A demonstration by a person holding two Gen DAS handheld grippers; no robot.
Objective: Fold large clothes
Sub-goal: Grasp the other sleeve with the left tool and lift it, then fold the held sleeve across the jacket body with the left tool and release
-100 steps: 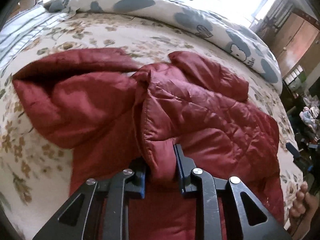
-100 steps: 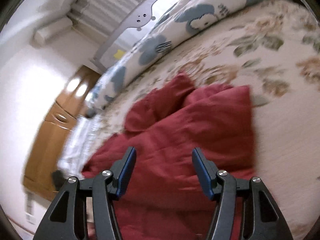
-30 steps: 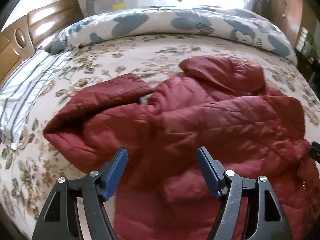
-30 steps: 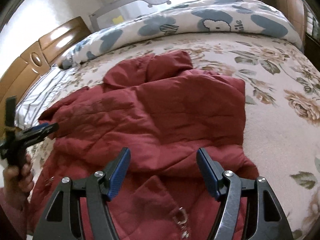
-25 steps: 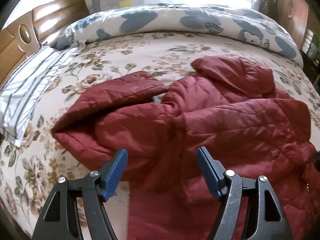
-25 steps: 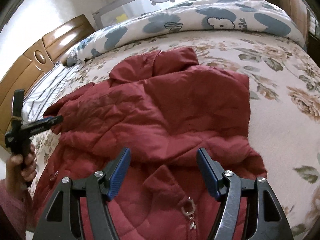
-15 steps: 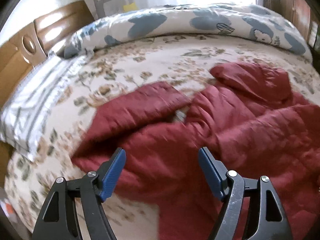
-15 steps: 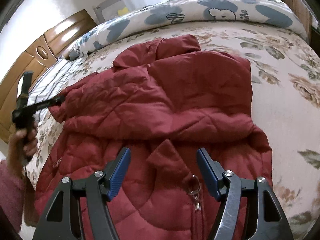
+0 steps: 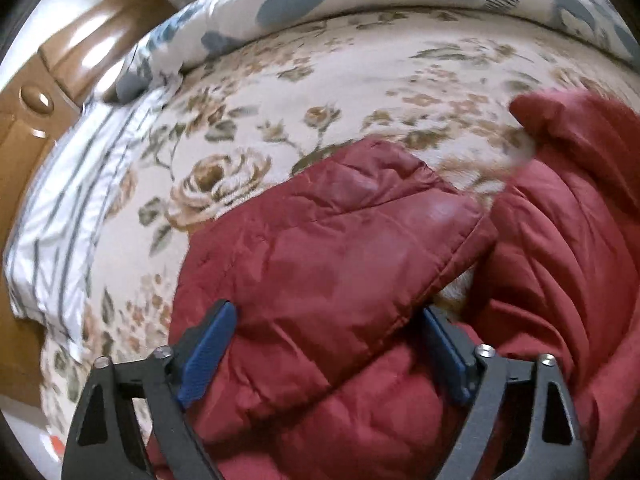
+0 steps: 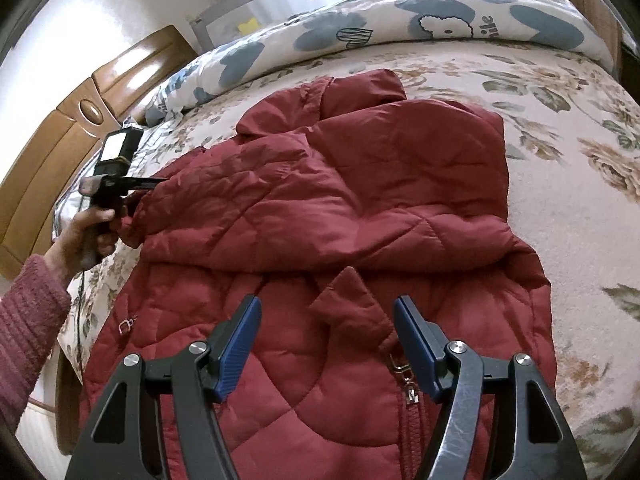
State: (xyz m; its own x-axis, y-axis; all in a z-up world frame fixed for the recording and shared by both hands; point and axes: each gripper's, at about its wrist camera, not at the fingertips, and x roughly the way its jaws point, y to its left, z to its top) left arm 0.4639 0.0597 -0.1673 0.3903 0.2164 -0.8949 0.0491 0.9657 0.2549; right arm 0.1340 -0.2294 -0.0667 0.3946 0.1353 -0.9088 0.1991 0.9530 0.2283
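**A:** Where is the coat (image 10: 352, 208) right now?

**B:** It lies on the bed (image 10: 568, 128), front side up. The hood is at the far end, near the quilt (image 10: 440, 12). The zipper (image 10: 404, 376) runs down the near part, close to you.

**A:** What is your left gripper (image 9: 324, 352) doing?

**B:** You hold it low at the left side of the coat. Its jaws are wide open, one on each side of the puffy sleeve (image 9: 340, 240). They hold nothing yet. The sleeve sticks out to the left over the flowery cover, so I think you put the jaws there to grab it and fold it in over the middle.

**A:** And your right gripper (image 10: 328, 344)?

**B:** It hangs above the near middle of the coat. Its jaws are wide open too, and empty. The zipper pull sits just beside the right jaw. I think you keep it there so it is ready to press or hold the coat when the sleeve comes over.

**A:** What could go wrong?

**B:** The coat is thick and slippery. If you pinch only a little bit, the sleeve may slide out. Take a good fat bite.
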